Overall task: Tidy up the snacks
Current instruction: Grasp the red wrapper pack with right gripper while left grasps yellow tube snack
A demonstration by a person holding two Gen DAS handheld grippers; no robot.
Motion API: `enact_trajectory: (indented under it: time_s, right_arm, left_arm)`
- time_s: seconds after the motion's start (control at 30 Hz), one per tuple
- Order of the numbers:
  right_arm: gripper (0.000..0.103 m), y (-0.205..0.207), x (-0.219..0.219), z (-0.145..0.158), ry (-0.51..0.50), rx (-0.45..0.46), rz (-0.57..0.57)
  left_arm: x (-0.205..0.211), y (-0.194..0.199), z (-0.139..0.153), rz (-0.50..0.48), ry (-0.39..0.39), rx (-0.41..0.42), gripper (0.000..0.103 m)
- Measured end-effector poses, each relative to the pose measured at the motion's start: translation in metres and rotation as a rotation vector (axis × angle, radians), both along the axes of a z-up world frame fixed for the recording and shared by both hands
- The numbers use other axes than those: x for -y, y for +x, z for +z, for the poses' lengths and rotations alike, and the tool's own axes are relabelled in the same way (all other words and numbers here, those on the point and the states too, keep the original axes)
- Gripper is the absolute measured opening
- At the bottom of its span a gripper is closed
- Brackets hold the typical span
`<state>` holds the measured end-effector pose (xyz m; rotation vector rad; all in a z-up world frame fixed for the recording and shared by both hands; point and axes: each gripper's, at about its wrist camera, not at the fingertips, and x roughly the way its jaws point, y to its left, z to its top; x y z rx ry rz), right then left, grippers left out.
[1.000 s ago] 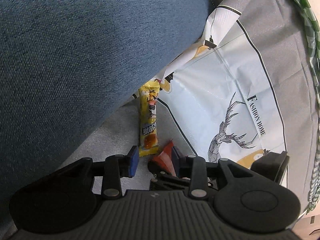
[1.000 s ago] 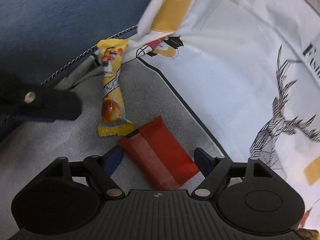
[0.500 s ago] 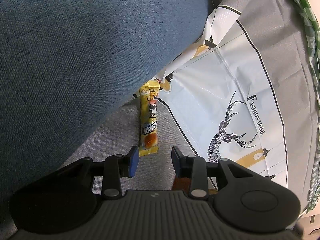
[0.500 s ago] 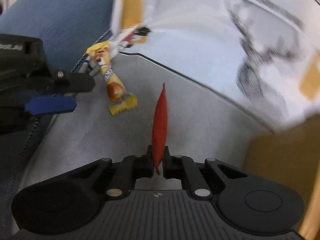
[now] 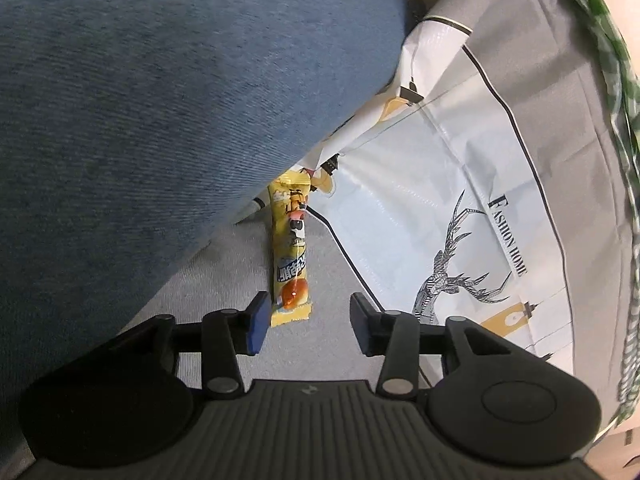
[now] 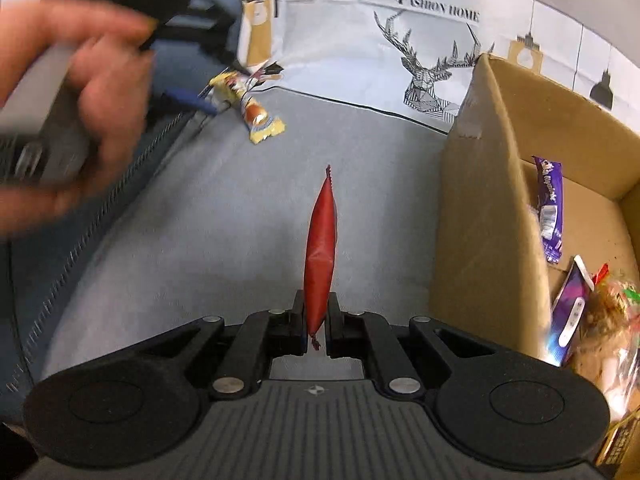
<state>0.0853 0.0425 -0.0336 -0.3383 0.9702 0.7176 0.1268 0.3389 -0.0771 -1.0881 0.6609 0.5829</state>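
Two grippers in play over a grey seat. Largest item: blue cushion, filling the space left of and beyond the left fingers. Next, a printed cloth with a deer drawing and the words "FASHION HOME", lying right of and beyond the left fingers; in the right wrist view it runs across the far side. Cardboard box stands just right of the right fingers, open, with a purple packet and other wrappers inside, partly blurred. Left hand shows at upper left of the right wrist view, blurred, gripping the left tool. Left gripper: fingers spread, nothing between them; yellow snack lies on the seat just ahead of the left fingertip, its far end tucked under the edge of the cloth beside the cushion. Right gripper: fingers pressed in on the near end of a red packet, which stands edge-on and points straight ahead, clear of the seat, near the box wall.
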Motion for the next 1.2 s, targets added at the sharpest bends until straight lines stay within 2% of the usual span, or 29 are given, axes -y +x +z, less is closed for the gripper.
enact_trajectory:
  time_s: [0.07,0.2,0.43,0.57,0.6,0.63,0.73,0.9,1.1,1.2]
  right_arm:
    - [0.007,-0.007,-0.003,-0.01,0.008,-0.005,0.009]
    - [0.007,-0.007,-0.011,-0.02,0.043,-0.073,-0.013]
    - [0.007,-0.004,-0.005,-0.029,0.054,-0.128,-0.063]
    - [0.007,-0.005,-0.003,-0.028,0.063,-0.144,-0.052]
    - [0.007,-0.006,-0.003,-0.028,0.068,-0.152,-0.052]
    - [0.007,-0.005,-0.002,-0.028,0.071,-0.156,-0.052]
    - [0.007,-0.004,-0.001,-0.028,0.075,-0.158,-0.038]
    - [0.007,-0.003,-0.001,-0.026,0.077,-0.153,-0.021]
    - [0.007,-0.009,-0.002,-0.016,0.066,-0.099,0.017]
    - [0.007,-0.016,-0.004,-0.009,0.039,-0.026,0.056]
  left_arm:
    - [0.003,0.005,-0.001,-0.011,0.039,-0.002,0.055]
    - [0.009,0.015,-0.007,-0.034,0.132,-0.006,0.065]
    - [0.011,0.035,-0.028,-0.029,0.219,-0.066,0.074]
    - [0.009,0.041,-0.035,-0.024,0.254,-0.074,0.072]
    - [0.008,0.042,-0.036,-0.028,0.261,-0.076,0.064]
    - [0.007,0.045,-0.038,-0.038,0.27,-0.088,0.048]
    - [0.008,0.049,-0.041,-0.082,0.29,-0.135,0.019]
    - [0.013,0.041,-0.032,-0.142,0.281,-0.116,0.016]
    - [0.03,0.012,-0.003,-0.298,0.238,-0.116,0.015]
    - [0.041,-0.009,0.009,-0.351,0.245,-0.178,0.015]
